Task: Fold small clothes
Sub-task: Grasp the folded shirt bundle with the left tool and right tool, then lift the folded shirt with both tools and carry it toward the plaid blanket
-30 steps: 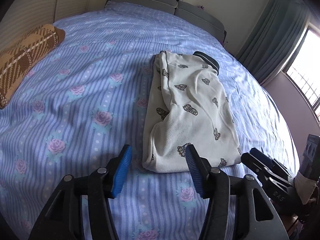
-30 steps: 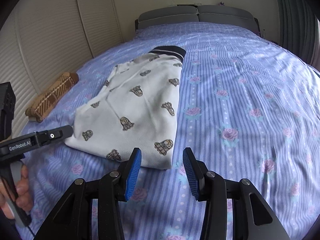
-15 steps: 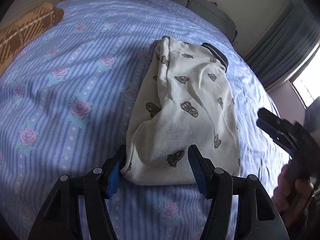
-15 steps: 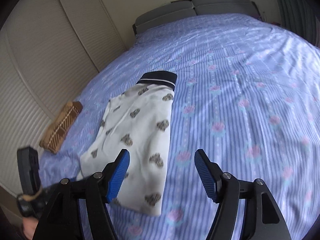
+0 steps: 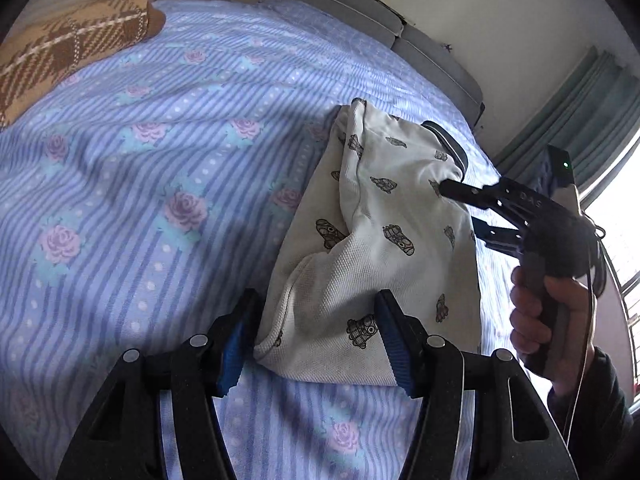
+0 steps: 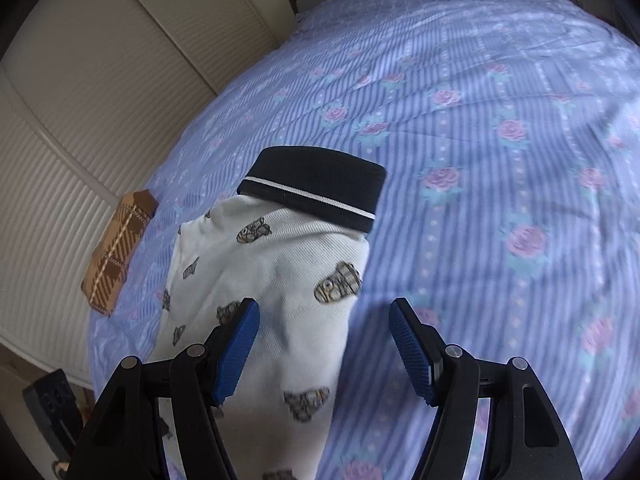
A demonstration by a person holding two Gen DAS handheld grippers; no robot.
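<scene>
We are working on a bed (image 5: 160, 208) covered in a blue striped sheet with roses, and the small white shirt (image 5: 384, 248) printed with little bears lies on it lengthwise, already folded into a narrow strip, its dark collar (image 6: 320, 184) pointing toward the headboard (image 5: 360, 16).

Our left claw (image 5: 316, 340) sits at the hem end of the shirt, nearest the foot of the bed. Its jaws are spread, one blue pad outside the left corner of the hem and the other over the cloth near the right side. The pads do not appear to press the fabric, so nothing is pinched yet. We judge that it is placed there to straddle the hem, ready to take that end.

Our right claw (image 6: 324, 344) hovers above the shirt's upper half, below the collar, with its jaws spread wide. The left pad is over the white cloth and the right pad is over bare sheet, so the shirt's right edge runs between them. It holds nothing. In the left wrist view, this claw comes in from the window side, gripped in a hand (image 5: 548, 320).

A folded brown plaid cloth (image 6: 120, 248) rests well apart, by the bed's left edge near the wall.

We judge the next fold is crosswise, bringing hem and collar together; each claw would need a clean bite on all layers.
</scene>
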